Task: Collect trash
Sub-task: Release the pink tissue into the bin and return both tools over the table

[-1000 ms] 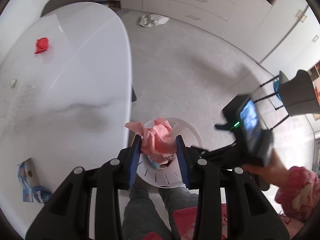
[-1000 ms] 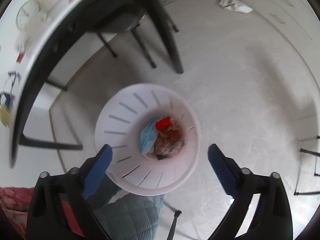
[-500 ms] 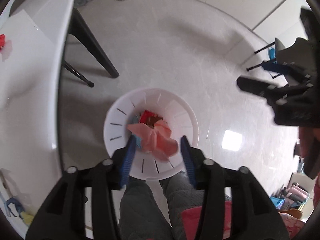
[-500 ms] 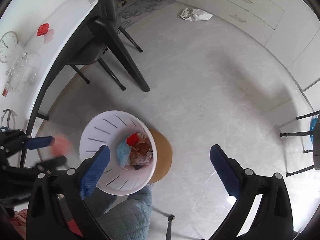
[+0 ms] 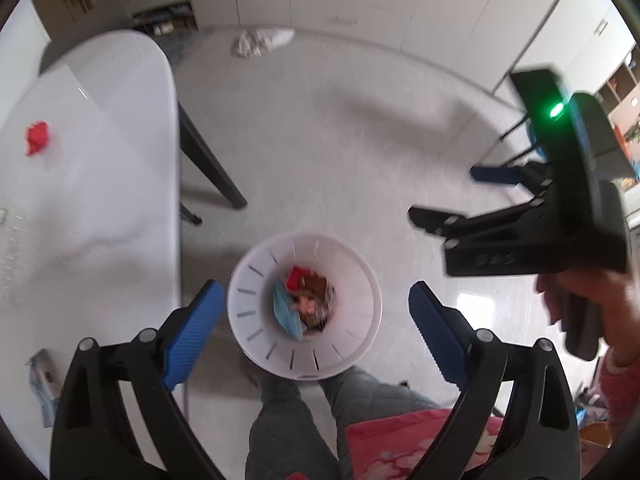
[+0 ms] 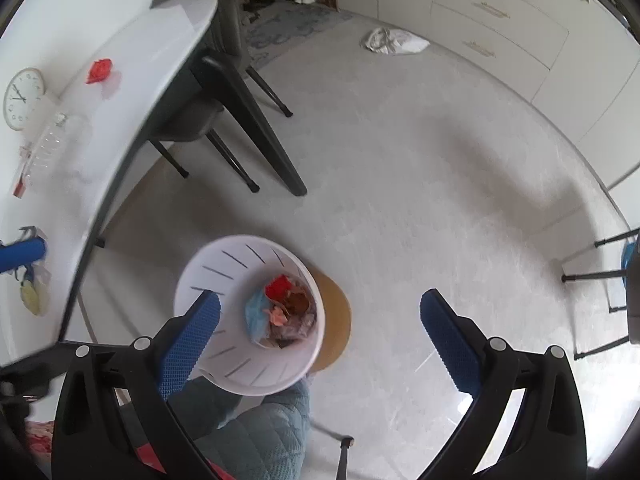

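Observation:
A white slotted trash bin (image 5: 360,312) stands on the floor below me, also in the right wrist view (image 6: 224,272). It holds red, blue, pink and brown trash (image 5: 304,300). My left gripper (image 5: 312,308) is open and empty above the bin. My right gripper (image 6: 320,316) is open and empty, above the bin's right edge; it also shows in the left wrist view (image 5: 460,200). A red crumpled scrap (image 5: 37,138) lies on the white table (image 5: 100,184), also in the right wrist view (image 6: 100,71).
A clear plastic bottle (image 6: 52,144) and small wrappers (image 6: 32,292) lie on the table. A blue packet (image 5: 40,376) lies near its front edge. A white crumpled bag (image 6: 392,42) lies on the floor by the cabinets. Dark chair legs (image 6: 256,136) stand beside the table.
My left gripper opened and the pink paper it held dropped into the bin. Both grippers rose, so more of the table and floor shows.

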Tool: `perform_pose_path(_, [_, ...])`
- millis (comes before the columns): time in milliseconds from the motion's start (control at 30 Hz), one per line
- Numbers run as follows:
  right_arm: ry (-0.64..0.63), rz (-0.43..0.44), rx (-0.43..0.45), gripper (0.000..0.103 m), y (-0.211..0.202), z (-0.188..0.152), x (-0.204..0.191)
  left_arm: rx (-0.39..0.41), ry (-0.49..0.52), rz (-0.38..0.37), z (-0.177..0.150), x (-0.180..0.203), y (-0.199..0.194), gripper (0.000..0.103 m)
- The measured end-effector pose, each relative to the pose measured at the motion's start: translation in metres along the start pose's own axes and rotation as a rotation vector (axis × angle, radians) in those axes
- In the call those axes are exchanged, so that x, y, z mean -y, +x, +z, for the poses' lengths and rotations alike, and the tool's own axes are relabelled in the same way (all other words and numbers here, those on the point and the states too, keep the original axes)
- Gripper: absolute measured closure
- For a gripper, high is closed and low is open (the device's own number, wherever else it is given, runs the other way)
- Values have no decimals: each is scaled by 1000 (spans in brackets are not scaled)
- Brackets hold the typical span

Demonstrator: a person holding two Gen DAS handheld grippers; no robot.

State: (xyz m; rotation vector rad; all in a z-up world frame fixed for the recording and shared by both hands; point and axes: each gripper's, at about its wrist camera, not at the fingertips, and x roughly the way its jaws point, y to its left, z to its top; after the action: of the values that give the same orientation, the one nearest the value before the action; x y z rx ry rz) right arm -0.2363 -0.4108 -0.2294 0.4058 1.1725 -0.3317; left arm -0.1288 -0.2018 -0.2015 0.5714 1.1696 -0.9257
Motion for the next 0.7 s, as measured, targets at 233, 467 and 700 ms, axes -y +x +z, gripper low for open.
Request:
perform_pose_path(233, [-56,20,62,3,-23,17,-27,113,-58,31,8,-24,-50,9])
perform_pose_path(467, [-108,29,98,3,-38,36,-54,161,-109,65,6,-51,-72,9])
perform_pose_path(700, [-137,36,107,3,-42,48,-84,197,-153,75,0,-84,-84,9])
